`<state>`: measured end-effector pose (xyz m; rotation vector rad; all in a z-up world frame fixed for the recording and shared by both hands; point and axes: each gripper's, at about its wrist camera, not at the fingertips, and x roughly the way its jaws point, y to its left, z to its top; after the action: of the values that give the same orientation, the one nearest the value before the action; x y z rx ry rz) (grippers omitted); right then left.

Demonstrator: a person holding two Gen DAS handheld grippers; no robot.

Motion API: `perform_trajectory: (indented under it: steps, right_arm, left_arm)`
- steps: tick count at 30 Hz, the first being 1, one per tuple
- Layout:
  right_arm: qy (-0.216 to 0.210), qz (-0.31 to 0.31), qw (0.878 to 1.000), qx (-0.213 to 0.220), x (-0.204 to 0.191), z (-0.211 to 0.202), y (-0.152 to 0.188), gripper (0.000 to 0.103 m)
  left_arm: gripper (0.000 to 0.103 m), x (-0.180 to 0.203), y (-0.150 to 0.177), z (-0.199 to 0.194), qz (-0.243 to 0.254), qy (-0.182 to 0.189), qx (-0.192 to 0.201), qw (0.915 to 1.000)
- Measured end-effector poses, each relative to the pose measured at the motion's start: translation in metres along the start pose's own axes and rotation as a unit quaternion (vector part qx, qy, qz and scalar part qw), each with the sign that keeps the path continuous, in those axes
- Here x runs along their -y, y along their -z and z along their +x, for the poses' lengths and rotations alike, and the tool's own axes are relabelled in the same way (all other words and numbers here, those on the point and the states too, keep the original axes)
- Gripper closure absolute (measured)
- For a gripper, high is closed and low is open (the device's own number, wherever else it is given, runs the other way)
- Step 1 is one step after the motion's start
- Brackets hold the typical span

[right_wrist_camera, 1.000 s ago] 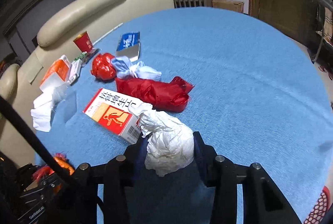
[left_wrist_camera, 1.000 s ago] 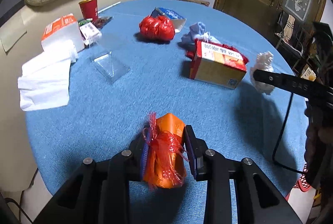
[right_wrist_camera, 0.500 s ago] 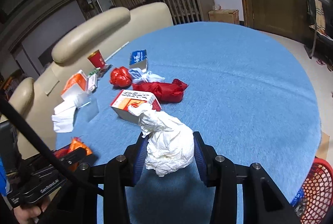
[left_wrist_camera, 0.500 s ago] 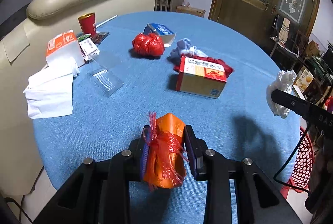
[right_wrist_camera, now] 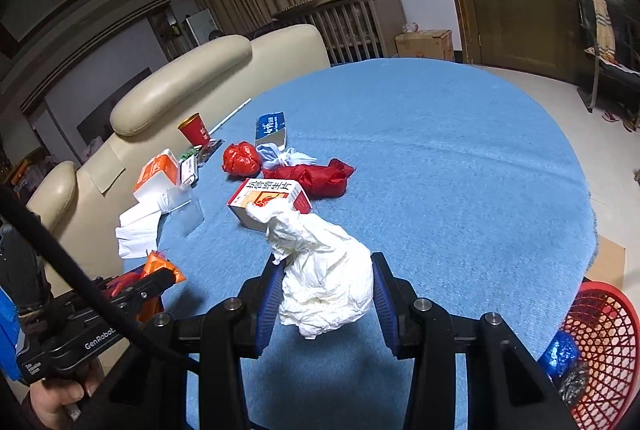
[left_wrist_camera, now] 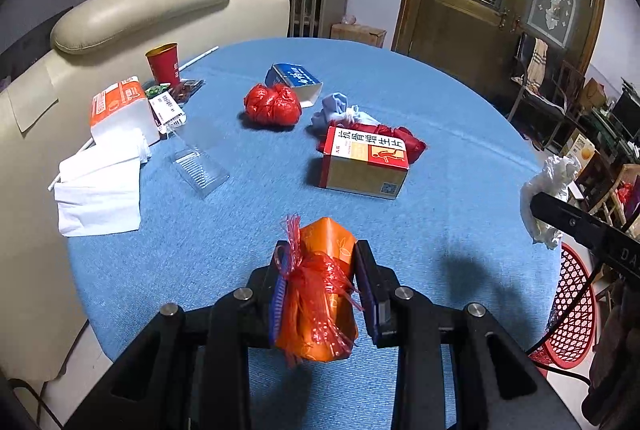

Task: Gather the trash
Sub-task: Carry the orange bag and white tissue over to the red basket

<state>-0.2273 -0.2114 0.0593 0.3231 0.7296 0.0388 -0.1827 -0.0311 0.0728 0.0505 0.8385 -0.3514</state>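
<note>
My left gripper [left_wrist_camera: 322, 284] is shut on an orange package tied with red plastic netting [left_wrist_camera: 318, 294], held above the near edge of the blue round table [left_wrist_camera: 460, 118]. My right gripper [right_wrist_camera: 324, 288] is shut on a crumpled white paper wad [right_wrist_camera: 324, 278], also above the table's near edge; the wad shows at the right in the left wrist view [left_wrist_camera: 546, 190]. A red mesh basket [right_wrist_camera: 600, 346] stands on the floor at the lower right, holding a blue wrapper [right_wrist_camera: 560, 354]. It also shows in the left wrist view [left_wrist_camera: 572, 310].
On the table lie a red-and-white box [left_wrist_camera: 364, 166], a red bag [left_wrist_camera: 273, 104], a red cloth [right_wrist_camera: 316, 176], a blue box [left_wrist_camera: 296, 80], a clear plastic tray [left_wrist_camera: 200, 170], white tissues [left_wrist_camera: 100, 186], an orange pack [left_wrist_camera: 120, 110] and a red cup [left_wrist_camera: 163, 62]. A cream sofa [left_wrist_camera: 140, 14] stands behind.
Both grippers have pulled back and risen from the table with their loads. The red basket has come into view at the lower right.
</note>
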Motion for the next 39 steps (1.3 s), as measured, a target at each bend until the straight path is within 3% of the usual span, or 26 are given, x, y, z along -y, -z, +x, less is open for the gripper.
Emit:
perform_trajectory:
  steps: [31,35,39]
  right_arm:
    - [-0.040,-0.022,0.999,0.000,-0.032,0.012,-0.015,0.058]
    - [-0.057,-0.025,0.998,-0.013,-0.042,0.025,-0.022,0.058]
    - [-0.071,-0.045,0.996,-0.003,-0.059,0.023,-0.028,0.058]
  left_arm:
    - [0.069,-0.030,-0.010,-0.003,-0.029,-0.026,0.005,0.9992]
    - [0.069,-0.041,-0.017,-0.026,-0.040,-0.044,0.035,0.9976]
    - [0.070,-0.050,-0.019,-0.027,-0.055,-0.045,0.036,0.9968]
